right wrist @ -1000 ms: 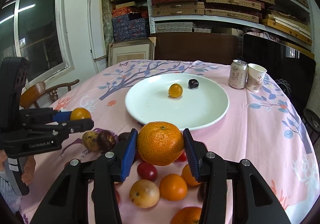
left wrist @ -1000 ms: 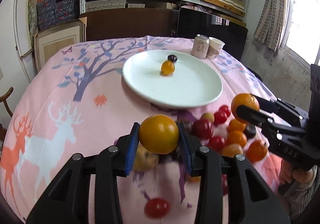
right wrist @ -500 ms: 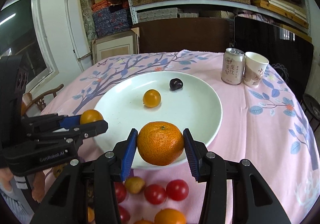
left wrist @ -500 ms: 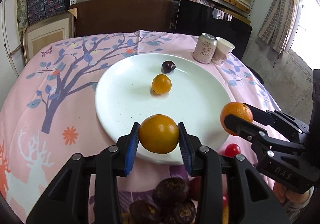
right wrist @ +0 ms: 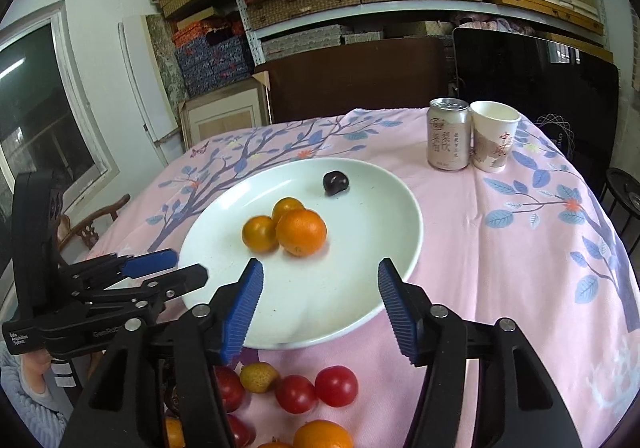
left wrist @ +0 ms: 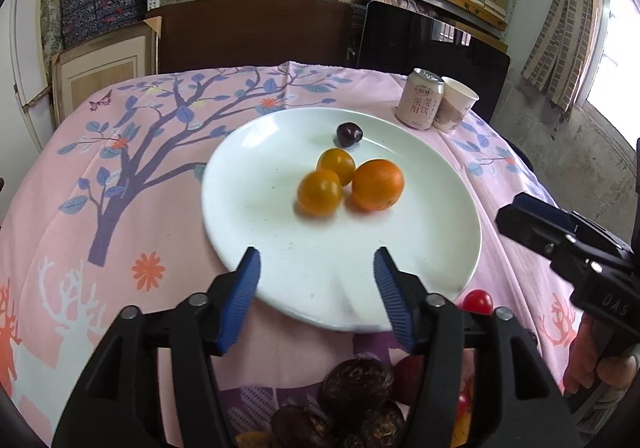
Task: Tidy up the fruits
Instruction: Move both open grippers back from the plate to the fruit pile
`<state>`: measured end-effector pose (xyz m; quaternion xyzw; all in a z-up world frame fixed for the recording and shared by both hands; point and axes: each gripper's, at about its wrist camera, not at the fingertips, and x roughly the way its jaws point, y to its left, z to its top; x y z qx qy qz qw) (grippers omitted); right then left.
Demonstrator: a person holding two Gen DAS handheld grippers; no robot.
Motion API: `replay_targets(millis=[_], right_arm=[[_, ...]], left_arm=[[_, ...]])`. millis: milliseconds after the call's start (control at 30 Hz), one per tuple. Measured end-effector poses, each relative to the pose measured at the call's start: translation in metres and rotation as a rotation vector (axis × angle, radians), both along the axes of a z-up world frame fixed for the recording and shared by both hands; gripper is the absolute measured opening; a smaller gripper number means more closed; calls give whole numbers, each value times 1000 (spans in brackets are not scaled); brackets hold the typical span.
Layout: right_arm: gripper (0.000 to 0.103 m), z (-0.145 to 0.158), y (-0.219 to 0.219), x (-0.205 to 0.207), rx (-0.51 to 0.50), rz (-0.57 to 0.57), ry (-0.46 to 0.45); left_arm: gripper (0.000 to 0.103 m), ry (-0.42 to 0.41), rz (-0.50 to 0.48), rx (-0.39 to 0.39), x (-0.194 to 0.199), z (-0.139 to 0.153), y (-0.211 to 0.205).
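A white plate (left wrist: pixel 400 268) (right wrist: pixel 392 272) holds an orange (left wrist: pixel 378 184) (right wrist: pixel 301 232), two smaller yellow-orange fruits (left wrist: pixel 320 193) (right wrist: pixel 260 233) touching it, and a dark plum (left wrist: pixel 349 134) (right wrist: pixel 336 182) behind. My left gripper (left wrist: pixel 316 284) is open and empty over the plate's near rim; it shows at the left in the right wrist view (right wrist: pixel 180 270). My right gripper (right wrist: pixel 320 296) is open and empty over the plate's near rim; its body shows at the right in the left wrist view (left wrist: pixel 560 236).
Loose fruit lies on the pink cloth in front of the plate: red tomatoes (right wrist: pixel 316 388), a small yellow fruit (right wrist: pixel 259 376), an orange (right wrist: pixel 322 434), dark brown fruits (left wrist: pixel 356 384). A drink can (right wrist: pixel 448 134) and paper cup (right wrist: pixel 494 136) stand at the back right.
Both grippers have opened. The left let go of its yellow-orange fruit and the right its orange; both fruits now rest on the plate beside the earlier one.
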<state>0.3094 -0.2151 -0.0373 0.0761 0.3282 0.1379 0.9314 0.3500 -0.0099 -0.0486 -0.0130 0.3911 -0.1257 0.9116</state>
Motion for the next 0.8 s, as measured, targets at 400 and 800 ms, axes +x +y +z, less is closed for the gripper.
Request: replay_targets(millis=[400, 800], right_arm=[[66, -3, -35, -24, 83, -80, -7], [76, -21, -60, -82, 164, -137, 0]], left_arm=[[76, -24, 156, -31, -80, -9, 63], [79, -10, 157, 17, -172, -29, 69]])
